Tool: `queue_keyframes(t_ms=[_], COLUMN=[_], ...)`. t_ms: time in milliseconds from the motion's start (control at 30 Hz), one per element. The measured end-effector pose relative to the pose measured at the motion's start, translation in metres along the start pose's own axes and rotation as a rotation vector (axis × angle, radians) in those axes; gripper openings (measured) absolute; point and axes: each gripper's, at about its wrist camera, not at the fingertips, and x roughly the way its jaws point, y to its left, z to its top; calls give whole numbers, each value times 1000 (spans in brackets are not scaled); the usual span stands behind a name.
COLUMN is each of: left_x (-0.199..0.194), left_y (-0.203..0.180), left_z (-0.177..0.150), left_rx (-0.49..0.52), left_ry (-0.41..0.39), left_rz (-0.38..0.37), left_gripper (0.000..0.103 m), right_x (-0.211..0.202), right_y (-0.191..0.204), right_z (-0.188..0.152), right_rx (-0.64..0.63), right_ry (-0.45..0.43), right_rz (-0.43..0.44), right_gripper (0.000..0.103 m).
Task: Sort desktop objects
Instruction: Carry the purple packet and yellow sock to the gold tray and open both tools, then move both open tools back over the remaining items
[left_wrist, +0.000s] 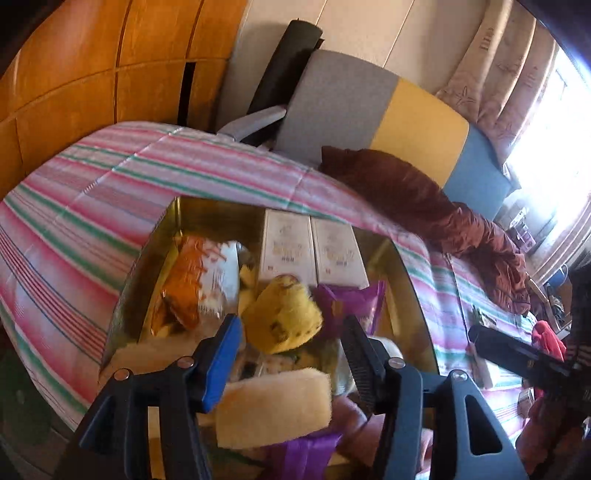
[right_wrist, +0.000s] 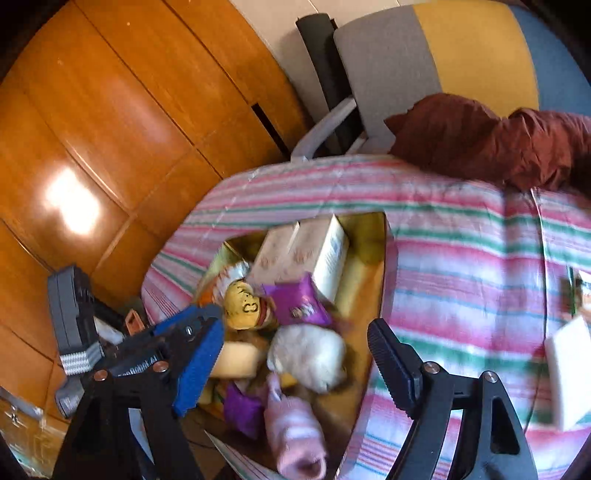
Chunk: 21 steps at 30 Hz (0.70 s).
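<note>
Both grippers hang over an open cardboard box (left_wrist: 400, 258) sitting on a striped cloth (left_wrist: 110, 192), each tilted down & fwd into it. Left gripper (left_wrist: 291, 332): jaws spread, blue pad on its left finger, black ribbed pad on the right; nothing pinched. A pale yellow sponge (left_wrist: 273, 402) sits low between the fingers, appears to be touching neither pad, w/ a yellow plush toy (left_wrist: 284, 317) just beyond. Right gripper (right_wrist: 295, 339): jaws spread wide, nothing between the pads; under the gap lie a white fluffy toy (right_wrist: 310, 354), a purple snack packet (right_wrist: 299, 301) & a pink striped sock (right_wrist: 295, 432). Two white cartons (left_wrist: 310, 247) stand side by side at the box's far end, an orange snack bag (left_wrist: 192, 280) to their left. In the right view the left gripper's body shows at lower left, close beside the right one's blue finger. A white block (right_wrist: 570, 373) lies on the cloth outside the box, at right.
</note>
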Motion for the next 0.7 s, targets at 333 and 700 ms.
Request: queue_keyframes(t_ms=[333, 700], left_x=[-24, -57], left_y=[-16, -49], left_z=[-18, -22], left_rx=[75, 204], left_ry=[-31, -116], left_rz=[47, 119], left_gripper=[57, 58], right_x=[-5, -24], right_y=[10, 29], right_z=[-33, -53], right_rx=[-60, -136], right_ry=[3, -42], right_rz=[-128, -211], right_gripper=[90, 92])
